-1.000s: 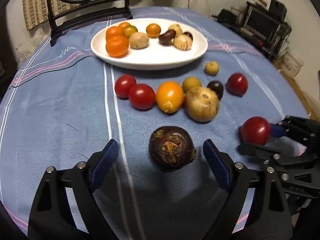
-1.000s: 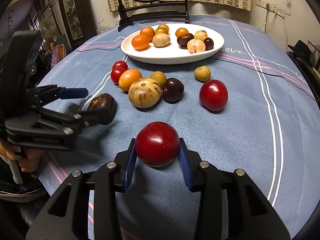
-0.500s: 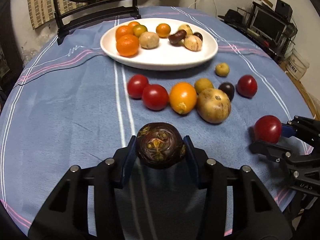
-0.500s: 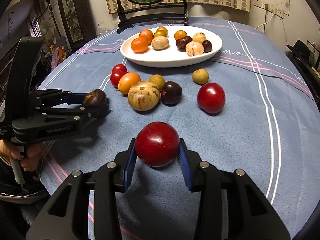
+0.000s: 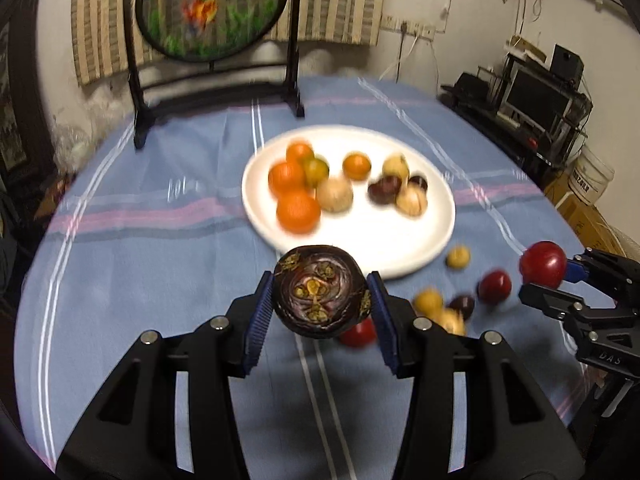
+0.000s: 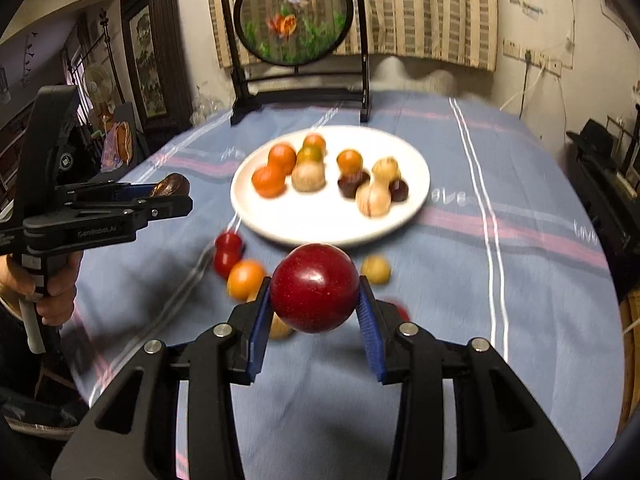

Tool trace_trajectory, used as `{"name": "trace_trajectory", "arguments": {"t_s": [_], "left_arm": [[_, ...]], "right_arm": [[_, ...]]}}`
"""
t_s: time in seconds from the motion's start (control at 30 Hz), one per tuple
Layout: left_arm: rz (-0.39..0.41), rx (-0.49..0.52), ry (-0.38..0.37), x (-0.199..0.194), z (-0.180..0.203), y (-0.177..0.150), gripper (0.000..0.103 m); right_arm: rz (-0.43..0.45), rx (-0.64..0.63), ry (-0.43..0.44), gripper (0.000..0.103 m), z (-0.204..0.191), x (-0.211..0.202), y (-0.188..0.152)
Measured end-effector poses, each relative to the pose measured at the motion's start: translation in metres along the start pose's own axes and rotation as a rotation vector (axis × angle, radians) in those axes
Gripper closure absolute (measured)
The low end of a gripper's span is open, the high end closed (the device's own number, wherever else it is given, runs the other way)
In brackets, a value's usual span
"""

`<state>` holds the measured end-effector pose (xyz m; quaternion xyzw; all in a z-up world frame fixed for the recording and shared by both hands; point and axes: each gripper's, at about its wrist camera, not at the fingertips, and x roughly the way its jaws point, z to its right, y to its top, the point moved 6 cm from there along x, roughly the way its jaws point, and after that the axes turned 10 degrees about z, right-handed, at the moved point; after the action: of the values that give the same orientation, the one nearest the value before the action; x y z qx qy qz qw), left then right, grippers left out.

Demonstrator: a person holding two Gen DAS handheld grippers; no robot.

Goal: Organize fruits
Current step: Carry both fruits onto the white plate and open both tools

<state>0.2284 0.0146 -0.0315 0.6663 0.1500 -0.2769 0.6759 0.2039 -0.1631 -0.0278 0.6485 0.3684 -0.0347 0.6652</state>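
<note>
My left gripper (image 5: 320, 312) is shut on a dark purple mangosteen (image 5: 320, 292) and holds it above the cloth, near the front rim of the white plate (image 5: 360, 248). My right gripper (image 6: 316, 312) is shut on a red plum (image 6: 315, 287), also lifted, in front of the plate (image 6: 320, 224). The plate holds several oranges, pale and dark fruits. Each gripper shows in the other's view: the right one with its plum (image 5: 543, 265), the left one with the mangosteen (image 6: 170, 186).
Several loose fruits lie on the blue striped tablecloth (image 5: 140, 264) below the grippers: red ones (image 6: 228, 250), an orange one (image 6: 245, 279), a small yellow one (image 6: 375, 269). A round fish screen on a black stand (image 6: 294, 20) stands behind the plate.
Both grippers have risen and moved forward towards the plate, each with its fruit held. A second ago the left gripper was open around the mangosteen; it has since closed on it and lifted it.
</note>
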Motion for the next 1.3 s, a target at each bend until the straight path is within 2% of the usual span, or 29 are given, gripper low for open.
{"name": "trace_trajectory", "arguments": {"t_s": [0.2,0.33,0.57,0.8,0.97,1.1,1.13,1.2,1.3], "left_arm": [[0.017,0.004,-0.002,0.037,0.000,0.039,0.055],[-0.008,-0.019,-0.024,0.071,0.001,0.052,0.055],[-0.067,-0.021,0.005,0.124,-0.005,0.058,0.055],[-0.093,-0.051,0.020,0.156,-0.013,0.064,0.055],[-0.074,-0.048,0.042,0.164,-0.013,0.070,0.055],[-0.060,-0.070,0.044,0.166,-0.016,0.073,0.054],[-0.054,-0.079,0.049,0.166,-0.017,0.074,0.053],[-0.049,-0.099,0.054,0.165,-0.019,0.074,0.042],[-0.026,-0.116,0.046,0.158,-0.021,0.078,0.035]], "right_arm": [[0.021,0.069,-0.008,0.062,0.010,0.038,0.043],[-0.009,0.075,-0.009,0.062,0.012,0.073,0.063],[-0.075,0.142,-0.030,0.062,0.034,0.130,0.076],[-0.142,0.175,-0.036,0.062,0.046,0.172,0.071],[-0.159,0.218,-0.040,0.061,0.055,0.184,0.068],[-0.131,0.240,-0.048,0.059,0.060,0.183,0.072],[-0.122,0.248,-0.057,0.058,0.062,0.182,0.072],[-0.103,0.274,-0.059,0.055,0.066,0.177,0.074],[-0.075,0.298,-0.047,0.049,0.070,0.169,0.076]]}}
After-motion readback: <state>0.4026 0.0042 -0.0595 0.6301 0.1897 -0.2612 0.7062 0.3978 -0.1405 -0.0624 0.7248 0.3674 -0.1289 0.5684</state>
